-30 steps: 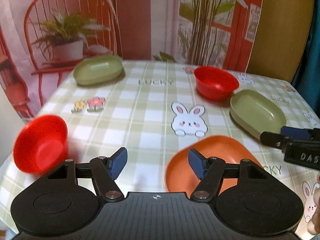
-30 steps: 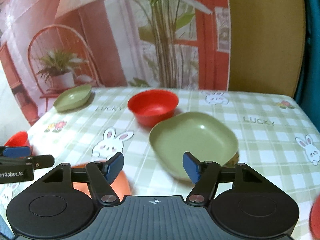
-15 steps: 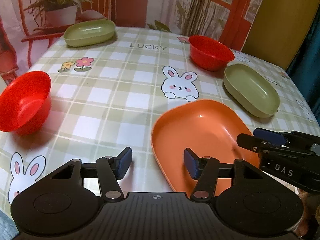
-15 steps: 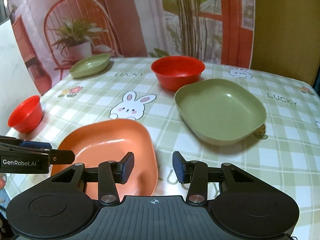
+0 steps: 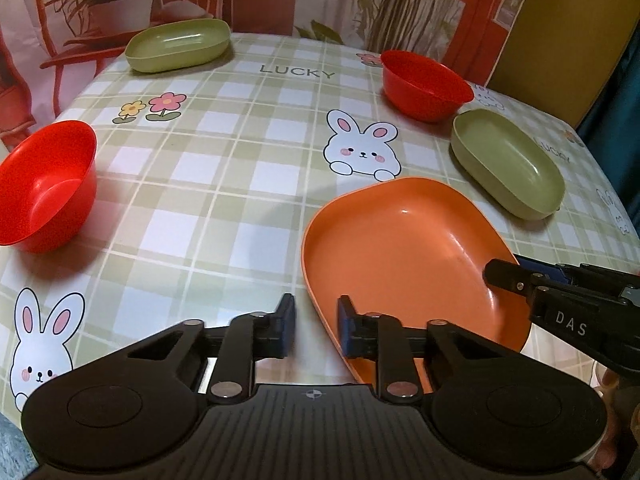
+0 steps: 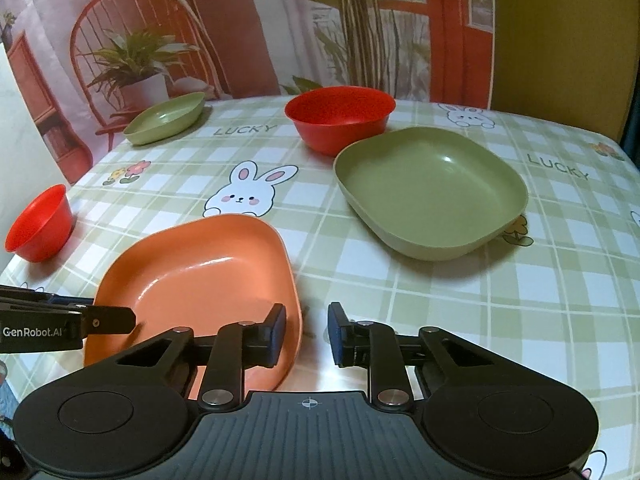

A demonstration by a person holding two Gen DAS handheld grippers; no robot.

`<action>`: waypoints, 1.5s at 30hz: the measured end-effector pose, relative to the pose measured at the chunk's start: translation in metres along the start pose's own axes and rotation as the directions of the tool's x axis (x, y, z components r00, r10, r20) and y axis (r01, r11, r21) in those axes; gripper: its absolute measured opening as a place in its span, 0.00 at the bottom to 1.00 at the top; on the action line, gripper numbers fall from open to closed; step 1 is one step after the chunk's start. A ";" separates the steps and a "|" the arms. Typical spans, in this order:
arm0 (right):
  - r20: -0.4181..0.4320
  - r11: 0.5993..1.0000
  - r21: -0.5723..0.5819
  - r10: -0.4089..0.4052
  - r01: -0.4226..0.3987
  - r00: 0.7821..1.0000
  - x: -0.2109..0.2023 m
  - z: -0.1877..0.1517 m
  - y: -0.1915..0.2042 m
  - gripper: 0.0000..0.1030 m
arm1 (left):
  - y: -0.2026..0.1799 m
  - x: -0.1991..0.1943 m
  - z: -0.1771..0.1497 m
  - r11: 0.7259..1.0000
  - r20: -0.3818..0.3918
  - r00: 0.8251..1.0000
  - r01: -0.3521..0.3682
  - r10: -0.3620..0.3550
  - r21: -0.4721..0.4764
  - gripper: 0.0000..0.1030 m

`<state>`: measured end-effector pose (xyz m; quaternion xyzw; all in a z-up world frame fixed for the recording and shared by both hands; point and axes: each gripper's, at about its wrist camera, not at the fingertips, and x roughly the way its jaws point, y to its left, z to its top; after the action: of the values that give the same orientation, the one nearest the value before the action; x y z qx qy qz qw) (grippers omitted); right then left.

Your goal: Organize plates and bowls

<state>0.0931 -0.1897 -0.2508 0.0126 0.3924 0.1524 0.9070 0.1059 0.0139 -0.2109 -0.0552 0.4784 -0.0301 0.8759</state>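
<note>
An orange plate [image 5: 404, 256] lies on the checked tablecloth near the front edge; it also shows in the right wrist view [image 6: 200, 276]. My left gripper [image 5: 316, 330] straddles its near-left rim, jaws narrowed with a gap. My right gripper [image 6: 306, 334] straddles its right rim, jaws also narrowed with a gap. A green plate [image 6: 432, 188] lies to the right, a red bowl [image 6: 340, 118] behind it. A second red bowl [image 5: 44, 184] stands at the left edge, a second green plate [image 5: 180, 44] at the far left.
The tablecloth [image 5: 224, 184] has rabbit and flower prints. A printed backdrop [image 6: 200, 20] hangs behind the table. The right gripper's body shows in the left wrist view [image 5: 560, 304].
Both grippers have come down and in towards the orange plate. Their jaws have narrowed around its opposite rims.
</note>
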 end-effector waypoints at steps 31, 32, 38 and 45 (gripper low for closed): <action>0.111 0.999 0.032 0.001 -0.005 0.994 -0.022 0.032 -0.009 0.05 | -0.037 -0.032 0.043 0.991 0.138 0.990 -0.040 0.022 0.128 0.13; 0.126 0.999 0.035 -0.002 -0.002 0.992 -0.025 0.038 -0.012 0.05 | -0.041 -0.035 0.048 0.991 0.148 0.989 -0.039 0.019 0.129 0.13; 0.200 0.999 0.028 -0.025 0.020 0.979 -0.041 0.071 -0.030 0.05 | -0.065 -0.046 0.079 0.990 0.211 0.977 -0.020 -0.010 0.140 0.14; 0.268 0.998 0.006 -0.054 0.055 0.962 -0.055 0.111 -0.057 0.05 | -0.095 -0.052 0.108 0.987 0.260 0.965 -0.004 -0.038 0.158 0.14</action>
<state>0.1518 -0.2489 -0.1431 0.0217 0.2661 0.1245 0.9556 0.1691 -0.0674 -0.0975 0.0064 0.3540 -0.0678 0.9328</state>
